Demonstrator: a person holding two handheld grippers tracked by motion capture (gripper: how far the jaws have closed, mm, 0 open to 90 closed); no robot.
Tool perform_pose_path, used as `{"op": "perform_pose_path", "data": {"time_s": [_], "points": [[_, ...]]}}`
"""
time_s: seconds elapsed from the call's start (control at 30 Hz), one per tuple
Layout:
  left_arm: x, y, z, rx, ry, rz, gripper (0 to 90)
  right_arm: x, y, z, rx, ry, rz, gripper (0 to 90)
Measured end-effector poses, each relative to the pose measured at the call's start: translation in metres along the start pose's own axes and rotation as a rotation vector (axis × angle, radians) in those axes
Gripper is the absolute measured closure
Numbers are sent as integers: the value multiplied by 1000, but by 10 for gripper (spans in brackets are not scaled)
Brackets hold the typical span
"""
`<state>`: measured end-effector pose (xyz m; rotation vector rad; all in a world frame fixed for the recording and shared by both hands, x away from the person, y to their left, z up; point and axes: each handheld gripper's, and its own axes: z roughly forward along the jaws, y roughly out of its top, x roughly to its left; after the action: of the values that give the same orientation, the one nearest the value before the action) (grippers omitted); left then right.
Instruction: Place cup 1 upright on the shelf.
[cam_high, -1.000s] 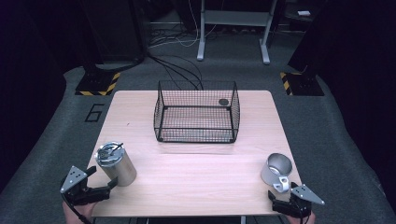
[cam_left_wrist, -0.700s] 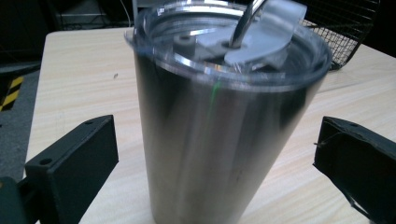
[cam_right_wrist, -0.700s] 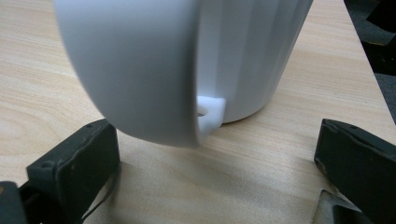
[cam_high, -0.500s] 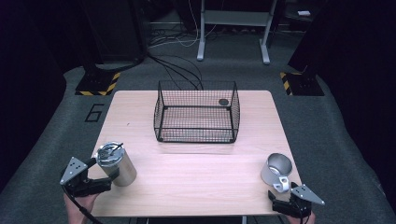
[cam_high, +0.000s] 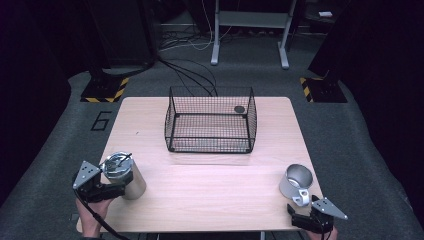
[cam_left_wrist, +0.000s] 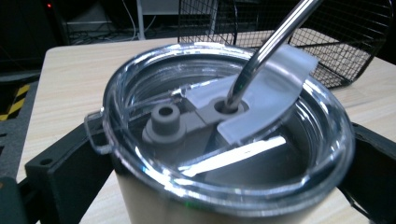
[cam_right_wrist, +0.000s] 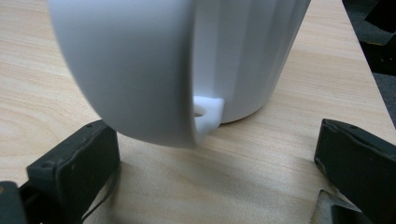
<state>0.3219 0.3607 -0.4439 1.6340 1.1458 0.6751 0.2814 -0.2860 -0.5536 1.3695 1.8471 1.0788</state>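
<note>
A: Left gripper view puts the tumbler (cam_left_wrist: 224, 154) right between the two black jaws, its clear lid (cam_left_wrist: 219, 98) on and a metal straw (cam_left_wrist: 266, 46) poking up through the lid's hole. The jaws sit on either side of the steel body, spread wide; I cannot tell whether they press on it yet.

B: From the high view the tumbler (cam_high: 124, 175) stands upright near the table's front left corner, with the left gripper (cam_high: 107, 189) round its lower half and the hand (cam_high: 92, 215) just behind.

A: And the other side?

B: The mug (cam_high: 295, 182) stands near the front right corner, handle turned toward the person. The right gripper (cam_high: 307, 220) sits just short of it, jaws apart. In the right gripper view the white handle (cam_right_wrist: 135, 74) hangs between the jaws, touching neither.

A: So both hands are at the approach-and-grasp step, I'd judge. Nothing is lifted.

B: Agreed. The wire basket (cam_high: 211, 120) waits at the middle back of the table (cam_high: 210, 200), well apart from both vessels, holding a small dark round thing (cam_high: 239, 109) in its far right corner.

A: Next, I'd think, the left jaws must close firmly on the tumbler's body, low enough that it stays upright; the right must slide forward and pinch the handle squarely.
</note>
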Motion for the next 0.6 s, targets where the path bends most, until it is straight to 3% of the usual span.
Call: {"op": "perform_pose_path", "data": {"time_s": [0.27, 0.37, 0.6], "points": [[1, -3, 9, 15, 9, 6, 0, 0, 0, 0, 3, 0, -4, 0], [-2, -6, 12, -4, 25, 18, 18, -1, -1, 0, -4, 2, -6, 0], [-1, -5, 11, 7, 20, 41, 32, -1, 0, -1, 7, 3, -5, 0]]}}
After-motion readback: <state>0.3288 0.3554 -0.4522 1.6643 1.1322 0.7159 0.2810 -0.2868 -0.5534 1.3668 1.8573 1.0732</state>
